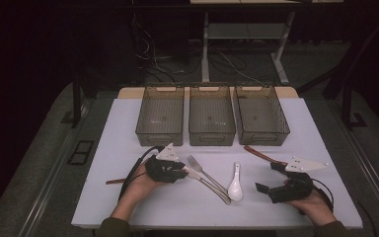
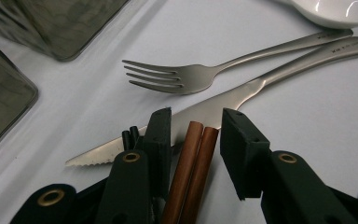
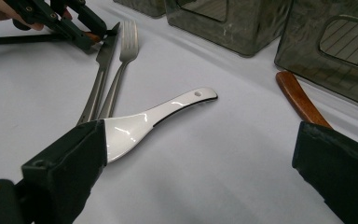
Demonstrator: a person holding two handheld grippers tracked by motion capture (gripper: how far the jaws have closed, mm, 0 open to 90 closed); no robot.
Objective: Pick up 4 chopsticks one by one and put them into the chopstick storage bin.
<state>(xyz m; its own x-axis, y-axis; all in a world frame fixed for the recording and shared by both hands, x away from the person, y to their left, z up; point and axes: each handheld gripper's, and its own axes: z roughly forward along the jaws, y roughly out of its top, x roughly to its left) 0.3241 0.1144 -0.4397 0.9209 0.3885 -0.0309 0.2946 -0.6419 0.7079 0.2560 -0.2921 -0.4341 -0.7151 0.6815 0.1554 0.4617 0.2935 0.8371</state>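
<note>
A pair of brown chopsticks (image 2: pixel 193 163) runs between the jaws of my left gripper (image 2: pixel 196 116), tips resting over a steel knife (image 2: pixel 242 93). A thin gap shows on each side, so the pads do not press; the gripper is open. In the high view the left gripper (image 1: pixel 183 173) sits at the table's left, with the chopsticks' far end (image 1: pixel 114 181) poking out behind the hand. A fork (image 1: pixel 202 169) lies beside the knife (image 1: pixel 212 185). My right gripper (image 1: pixel 266 176) stands wide open and empty, right of a white ceramic spoon (image 1: pixel 235 185), whose bowl (image 3: pixel 126 133) lies by one jaw.
Three smoky plastic bins (image 1: pixel 161 136) (image 1: pixel 212 137) (image 1: pixel 264 137) stand in a row at the back of the white table. A brown wooden utensil (image 3: pixel 300 100) lies in front of the right bin. The left gripper (image 3: pixel 88 28) appears far off in the right gripper view.
</note>
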